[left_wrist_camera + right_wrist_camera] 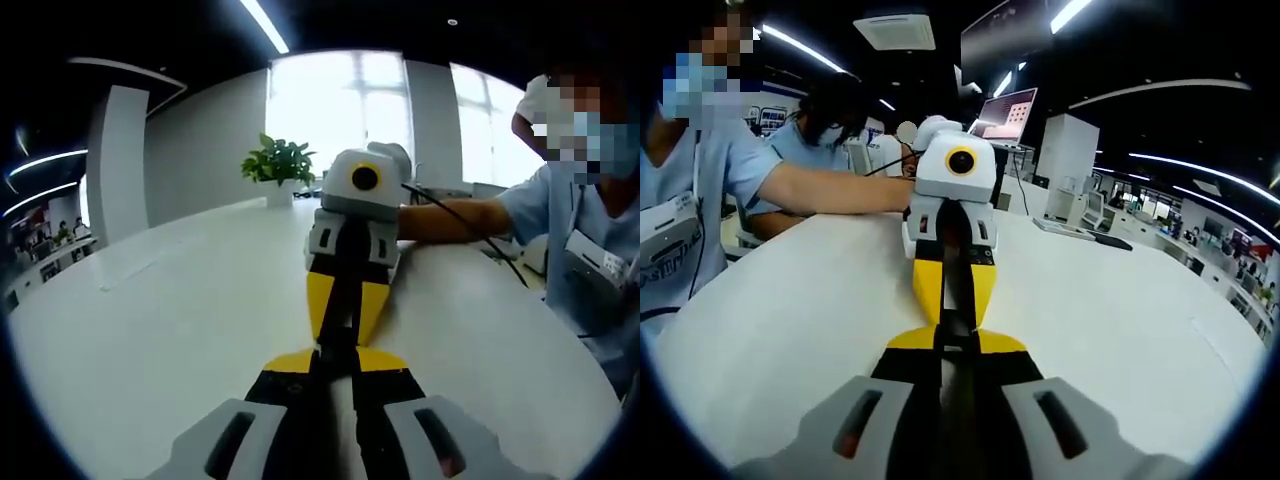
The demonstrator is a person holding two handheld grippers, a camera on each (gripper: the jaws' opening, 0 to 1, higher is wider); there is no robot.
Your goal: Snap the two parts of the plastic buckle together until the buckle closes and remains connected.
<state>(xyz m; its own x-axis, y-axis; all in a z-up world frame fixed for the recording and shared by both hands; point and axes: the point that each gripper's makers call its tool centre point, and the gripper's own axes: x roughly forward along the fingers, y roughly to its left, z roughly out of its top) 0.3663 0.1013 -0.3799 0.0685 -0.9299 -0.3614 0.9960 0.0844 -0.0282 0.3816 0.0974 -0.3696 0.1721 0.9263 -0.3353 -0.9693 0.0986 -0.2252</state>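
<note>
While both grippers met nose to nose at frame centre, the left gripper (pixel 340 372) and right gripper (pixel 958 368) each had jaws pressed nearly together on a dark buckle (pixel 337 345), mostly hidden between them. A potted plant (pixel 279 165) stood upper centre on the white table (pixel 150 320).

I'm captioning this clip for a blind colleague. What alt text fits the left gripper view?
Two yellow-and-black grippers meet tip to tip over a white table: the left gripper rises from the bottom, and the right gripper faces it, held by a person's arm. A dark part sits between their jaws, too hidden to identify. A potted plant stands behind.
</note>
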